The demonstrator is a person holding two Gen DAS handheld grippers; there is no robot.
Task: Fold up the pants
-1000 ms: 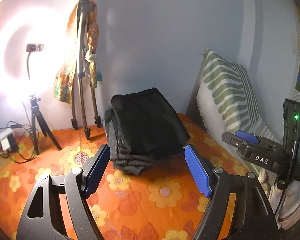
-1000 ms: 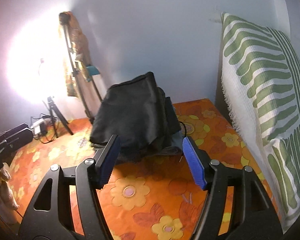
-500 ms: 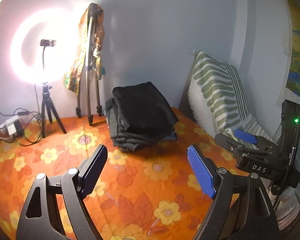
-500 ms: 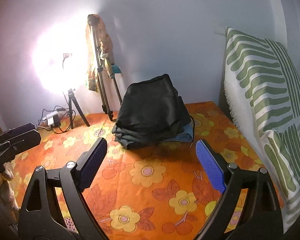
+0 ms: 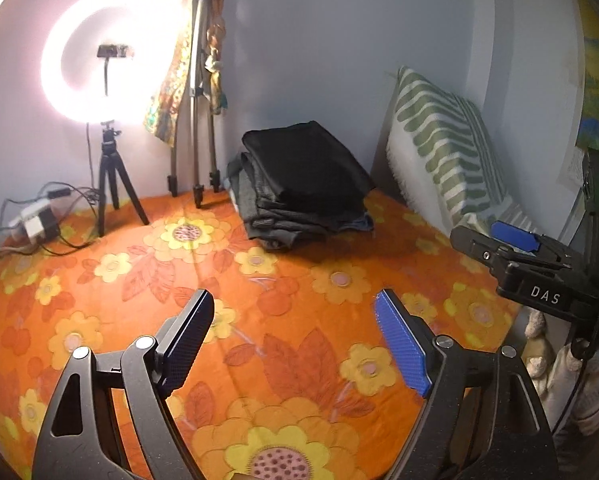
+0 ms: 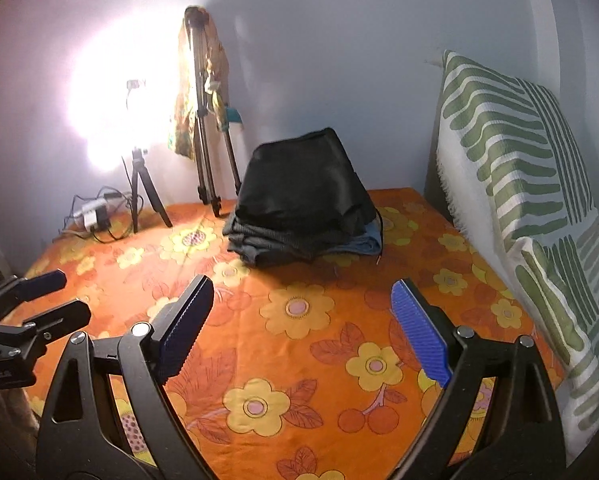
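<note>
2 grippers, both wide open and holding nothing, hanging over the orange flowered bedspread (image 5: 299,320). Going left to right from where I'm standing: a ring light (image 5: 95,64) on a small tripod (image 5: 113,184) with a tangle of cables at its feet, then a taller tripod (image 5: 197,100) with a colorful cloth draped on it, then the stack of folded pants (image 5: 303,184) against the back wall, then a green striped pillow (image 5: 443,148) propped up on the right.

The left gripper (image 5: 295,340) has its jaws spread with bare bedspread between them. The right gripper (image 6: 299,324) looks the same, nothing pinched.

The stack sits straight ahead of both grippers and well apart from them, with a big stretch of sheet in between. A black pair is on top, grey ones under it, and a bit of blue peeks out at the bottom right. Its long side runs away from the grippers toward the wall. From the right wrist view the stack lines up nearly dead center, so I'd guess the right hand is a touch nearer, but it's close.

Looks to me like this fold is done.
</note>
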